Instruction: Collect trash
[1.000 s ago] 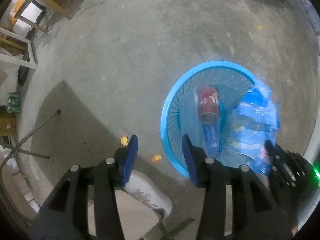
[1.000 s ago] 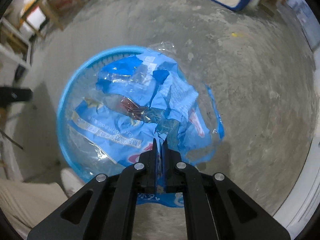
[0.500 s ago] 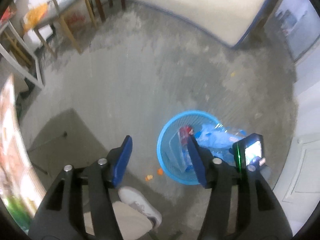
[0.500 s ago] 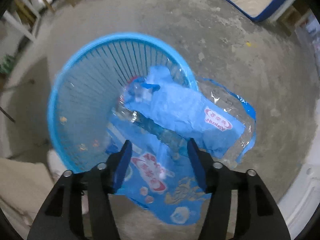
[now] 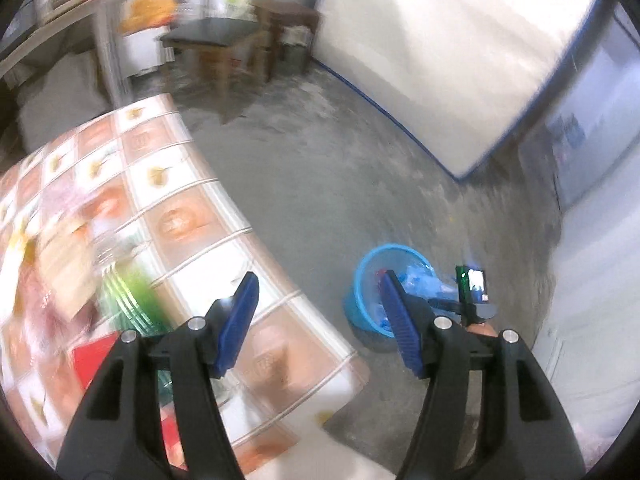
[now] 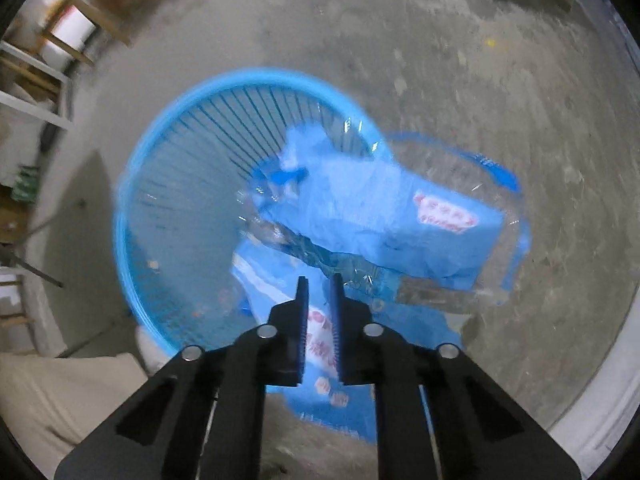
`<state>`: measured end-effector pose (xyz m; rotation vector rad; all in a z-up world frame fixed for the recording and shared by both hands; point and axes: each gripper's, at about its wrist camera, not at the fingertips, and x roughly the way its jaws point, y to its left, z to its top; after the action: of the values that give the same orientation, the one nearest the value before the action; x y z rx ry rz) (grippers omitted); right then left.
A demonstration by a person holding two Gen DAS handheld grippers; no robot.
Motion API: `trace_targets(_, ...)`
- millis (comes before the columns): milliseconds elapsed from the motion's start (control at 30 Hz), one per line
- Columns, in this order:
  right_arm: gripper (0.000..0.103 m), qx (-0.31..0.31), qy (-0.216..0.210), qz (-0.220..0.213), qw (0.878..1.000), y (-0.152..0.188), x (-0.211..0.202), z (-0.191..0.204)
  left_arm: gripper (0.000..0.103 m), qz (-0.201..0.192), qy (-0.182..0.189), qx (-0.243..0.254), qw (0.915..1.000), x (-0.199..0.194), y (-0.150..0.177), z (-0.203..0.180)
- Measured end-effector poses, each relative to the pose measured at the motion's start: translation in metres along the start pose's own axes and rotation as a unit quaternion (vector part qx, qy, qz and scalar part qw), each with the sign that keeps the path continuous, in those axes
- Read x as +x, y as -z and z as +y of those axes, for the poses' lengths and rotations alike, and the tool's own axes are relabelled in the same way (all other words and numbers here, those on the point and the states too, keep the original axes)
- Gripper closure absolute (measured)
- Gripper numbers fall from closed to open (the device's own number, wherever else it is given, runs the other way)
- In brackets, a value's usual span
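Observation:
A blue slatted basket (image 6: pixel 168 128) stands on the concrete floor. A large blue and clear plastic wrapper (image 6: pixel 380 216) lies half inside it and hangs over its right rim. My right gripper (image 6: pixel 319 278) points straight down over the wrapper's near part. Its jaws are closing to a narrow gap, and no pad visibly presses on the plastic. My left gripper (image 5: pixel 319 276) is high above a table edge, jaws opening wide, nothing between them. From there the basket (image 5: pixel 384 248) and the wrapper (image 5: pixel 420 280) look small, far below.
A table with an orange tiled cloth (image 5: pixel 192 220) fills the left, holding blurred green (image 5: pixel 132 304) and red (image 5: pixel 96 360) items. A dark stool (image 5: pixel 216 40) stands at the back and a white panel (image 5: pixel 440 60) leans there. A beige trouser leg (image 6: pixel 60 392) and a shoe (image 6: pixel 144 344) are beside the basket.
My left gripper rose and swung away from the basket to above the table. My right gripper let go of the wrapper, which dropped onto the basket, then narrowed its jaws again.

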<state>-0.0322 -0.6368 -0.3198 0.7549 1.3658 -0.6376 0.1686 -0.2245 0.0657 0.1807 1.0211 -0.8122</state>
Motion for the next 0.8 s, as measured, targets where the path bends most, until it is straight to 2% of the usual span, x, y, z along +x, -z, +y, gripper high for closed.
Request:
trace_targets(133,0.095,-0.027,0.071,0.052,0.996,-0.016,0.046,0.020,0.043,-0.032,-0.009,-0.067,0.9972,-0.035,0.028,0.056)
trace_targets(233,0.096,-0.041,0.115,0.086,0.989,-0.026,0.077,0.033,0.043,-0.058,-0.019,-0.116,0.9914,-0.053,0.045,0.094)
trace_targets(467,0.096,-0.066,0.191,0.140,0.969,-0.041,0.130,0.050,0.043,-0.075,-0.035,-0.153,0.9847,-0.068,0.061,0.133)
trace_targets(667,0.095,-0.068,0.225,0.172,0.957,-0.048,0.163,0.055,0.043,-0.070,-0.045,-0.159,0.9838,-0.064,0.063,0.145)
trace_targets(733,0.095,-0.065,0.226,0.177,0.956,-0.049,0.167,0.054,0.043,-0.065,-0.044,-0.161,0.9838,-0.062,0.065,0.148)
trace_targets(800,0.088,-0.059,0.216,0.172,0.959,-0.049,0.161,0.054,0.043,-0.065,-0.044,-0.163,0.9836,-0.062,0.066,0.149)
